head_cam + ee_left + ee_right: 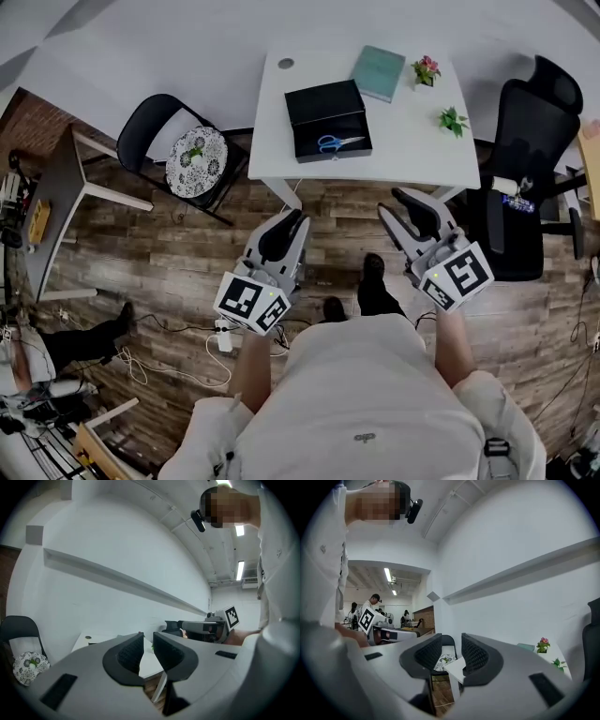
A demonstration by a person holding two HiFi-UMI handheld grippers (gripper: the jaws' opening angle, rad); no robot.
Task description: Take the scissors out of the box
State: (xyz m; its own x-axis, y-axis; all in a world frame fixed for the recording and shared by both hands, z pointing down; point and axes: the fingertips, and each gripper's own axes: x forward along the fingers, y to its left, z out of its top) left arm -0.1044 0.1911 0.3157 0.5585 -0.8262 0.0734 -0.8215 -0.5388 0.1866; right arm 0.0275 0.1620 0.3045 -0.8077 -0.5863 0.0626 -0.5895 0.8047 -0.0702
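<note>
Nearest the camera, a pale-shirted torso is seen from above, with the left gripper and the right gripper held out level in front of it over the dark wood-plank floor, each carrying its marker cube at the near end. In the left gripper view the jaws of the left gripper are shown a narrow gap apart, with nothing between the ribbed black pads; in the right gripper view the jaws of the right gripper are spread wider, and nothing is gripped there either. Both claws are kept short of the white rectangular table, well apart from everything on it. On that table, near its front edge, the black rectangular box is set with its lid laid open toward the back, and the blue-handled metal scissors are found lying flat inside its front half — untouched by either gripper. Behind the box, a teal hardcover book is placed just beside a small pink-flowered potted plant, with a small green potted plant nearer the right edge. The table is flanked by a black chair with a round floral cushion at the left and a black mesh office chair at the right.
</note>
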